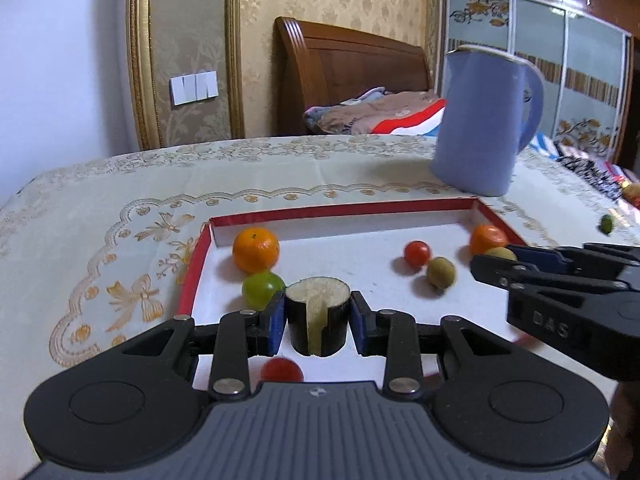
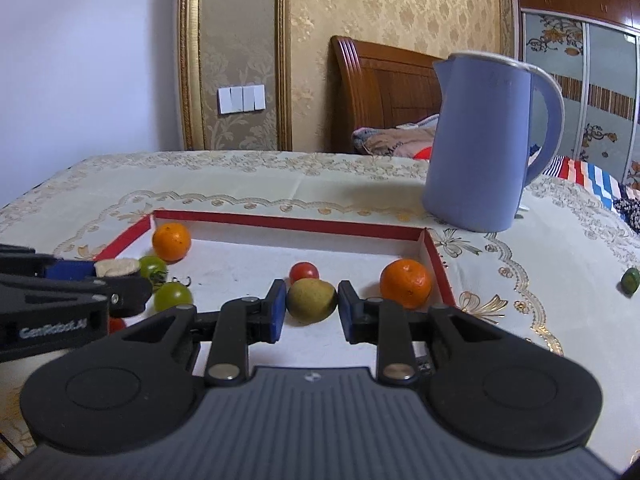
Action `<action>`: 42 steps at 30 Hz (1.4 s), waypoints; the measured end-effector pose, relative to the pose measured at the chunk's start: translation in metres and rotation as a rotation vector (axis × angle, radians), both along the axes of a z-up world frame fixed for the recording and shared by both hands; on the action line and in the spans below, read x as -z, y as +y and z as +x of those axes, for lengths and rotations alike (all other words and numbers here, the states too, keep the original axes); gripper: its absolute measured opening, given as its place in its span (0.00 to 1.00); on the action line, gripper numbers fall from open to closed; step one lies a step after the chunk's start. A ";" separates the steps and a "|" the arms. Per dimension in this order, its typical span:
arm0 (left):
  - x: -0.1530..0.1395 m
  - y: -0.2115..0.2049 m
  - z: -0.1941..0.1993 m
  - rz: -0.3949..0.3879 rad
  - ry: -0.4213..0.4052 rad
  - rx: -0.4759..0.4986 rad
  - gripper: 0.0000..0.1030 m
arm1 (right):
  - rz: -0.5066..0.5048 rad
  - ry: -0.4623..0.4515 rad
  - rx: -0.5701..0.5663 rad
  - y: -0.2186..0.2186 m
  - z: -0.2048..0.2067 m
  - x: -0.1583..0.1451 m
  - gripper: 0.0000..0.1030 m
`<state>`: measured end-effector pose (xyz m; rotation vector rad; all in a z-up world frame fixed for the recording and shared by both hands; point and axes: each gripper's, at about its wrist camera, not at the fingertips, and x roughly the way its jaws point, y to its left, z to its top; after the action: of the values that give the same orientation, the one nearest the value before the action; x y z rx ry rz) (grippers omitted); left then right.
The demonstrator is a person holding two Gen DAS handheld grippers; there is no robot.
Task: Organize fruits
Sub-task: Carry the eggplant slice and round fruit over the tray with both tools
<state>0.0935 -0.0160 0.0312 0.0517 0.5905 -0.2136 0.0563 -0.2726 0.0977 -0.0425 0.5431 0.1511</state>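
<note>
I see a cream embroidered tablecloth [image 1: 120,200] in a bedroom, bearing a red-rimmed tray [image 1: 340,211]. My left gripper [image 1: 319,316] clamps an eggplant chunk [image 1: 318,312]; my right gripper [image 2: 311,304], angled downward, clamps a yellow-green fruit [image 2: 311,300].

A small red round tomato [image 1: 281,369] shows only its top above the left tool's [image 1: 319,316] grey body; another red fruit [image 2: 116,324] in the right wrist view is mostly hidden behind that tool; the small green fruit [image 1: 607,224] on the counter [image 1: 120,184] is blurred; the striped bedding [image 2: 592,176] runs off the picture's edge.
</note>
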 end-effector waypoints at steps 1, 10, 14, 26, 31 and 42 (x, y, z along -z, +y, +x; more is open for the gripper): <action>0.000 -0.001 0.005 0.001 0.000 -0.003 0.32 | -0.002 0.001 0.005 -0.001 0.004 0.002 0.26; 0.006 -0.021 0.054 0.041 0.014 -0.035 0.32 | 0.021 0.063 0.075 -0.012 0.053 0.016 0.26; 0.014 -0.024 0.064 0.044 0.032 -0.042 0.32 | 0.016 0.071 0.088 -0.012 0.068 0.018 0.26; 0.025 -0.019 0.081 0.034 0.063 -0.081 0.32 | 0.030 0.149 0.124 -0.011 0.104 0.035 0.26; 0.027 -0.018 0.086 0.023 0.077 -0.085 0.32 | 0.024 0.159 0.119 -0.007 0.106 0.039 0.26; 0.029 -0.023 0.088 0.051 0.068 -0.084 0.32 | 0.009 0.175 0.109 -0.007 0.108 0.038 0.26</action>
<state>0.1811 -0.0390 0.0027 0.0690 0.6649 -0.1187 0.1640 -0.2792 0.0595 0.0091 0.7174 0.0507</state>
